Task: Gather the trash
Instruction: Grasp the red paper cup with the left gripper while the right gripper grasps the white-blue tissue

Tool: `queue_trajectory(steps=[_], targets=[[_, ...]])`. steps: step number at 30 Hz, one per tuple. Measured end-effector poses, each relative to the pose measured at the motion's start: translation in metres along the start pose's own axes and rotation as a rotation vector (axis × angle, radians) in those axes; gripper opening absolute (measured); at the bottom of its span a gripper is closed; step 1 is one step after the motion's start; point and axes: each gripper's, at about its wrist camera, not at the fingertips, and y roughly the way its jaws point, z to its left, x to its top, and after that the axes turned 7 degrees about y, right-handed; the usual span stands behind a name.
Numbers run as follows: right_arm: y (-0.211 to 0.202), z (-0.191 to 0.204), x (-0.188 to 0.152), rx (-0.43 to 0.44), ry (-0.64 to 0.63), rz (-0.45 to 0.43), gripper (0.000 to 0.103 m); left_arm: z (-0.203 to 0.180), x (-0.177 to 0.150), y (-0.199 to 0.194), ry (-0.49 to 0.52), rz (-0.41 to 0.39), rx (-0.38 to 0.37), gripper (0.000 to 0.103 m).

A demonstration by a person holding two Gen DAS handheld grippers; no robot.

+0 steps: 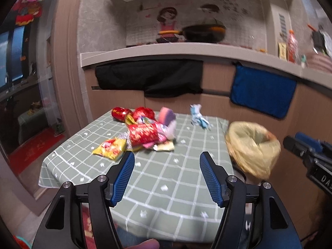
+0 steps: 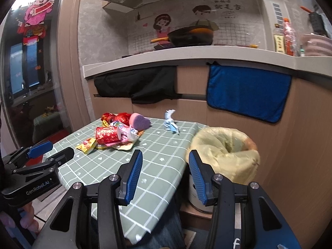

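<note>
Presently, both the left gripper [image 1: 167, 159] and right gripper [image 2: 165, 158] are held wide apart and unloaded above the checked table [image 1: 157, 178]; wrappers [image 1: 143, 134] are piled near the lined bin [image 2: 226, 151].

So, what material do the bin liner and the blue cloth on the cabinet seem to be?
Bin liner: thin yellowish plastic film, probably; it is translucent, crinkled and slightly glossy. Blue cloth: likely microfibre or terry; matte, fuzzy surface with a dark stitched edge.
</note>
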Motion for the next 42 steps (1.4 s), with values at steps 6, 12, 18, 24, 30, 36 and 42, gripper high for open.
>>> queue_trajectory(steps=[6, 12, 18, 24, 30, 36, 42], targets=[[0.059, 0.018, 0.012, 0.025, -0.055, 0.054, 0.044, 0.055, 0.002, 0.043, -0.149, 0.024, 0.03, 0.066], [0.115, 0.035, 0.019, 0.061, -0.11, 0.094, 0.044, 0.084, -0.002, 0.089, -0.23, 0.061, -0.004, 0.066], [0.179, 0.044, 0.023, 0.085, -0.142, 0.154, 0.044, 0.096, 0.007, 0.147, -0.278, 0.093, -0.084, 0.066], [0.222, 0.034, 0.022, 0.085, -0.102, 0.21, 0.044, 0.109, 0.02, 0.215, -0.337, 0.15, -0.092, 0.066], [0.244, 0.023, 0.024, 0.072, -0.099, 0.226, 0.044, 0.117, 0.008, 0.252, -0.448, 0.22, -0.092, 0.066], [0.265, 0.014, 0.026, 0.081, -0.067, 0.255, 0.044, 0.106, 0.01, 0.263, -0.431, 0.219, -0.117, 0.066], [0.274, 0.014, 0.02, 0.101, -0.059, 0.276, 0.044, 0.102, 0.003, 0.273, -0.454, 0.279, -0.232, 0.053]])
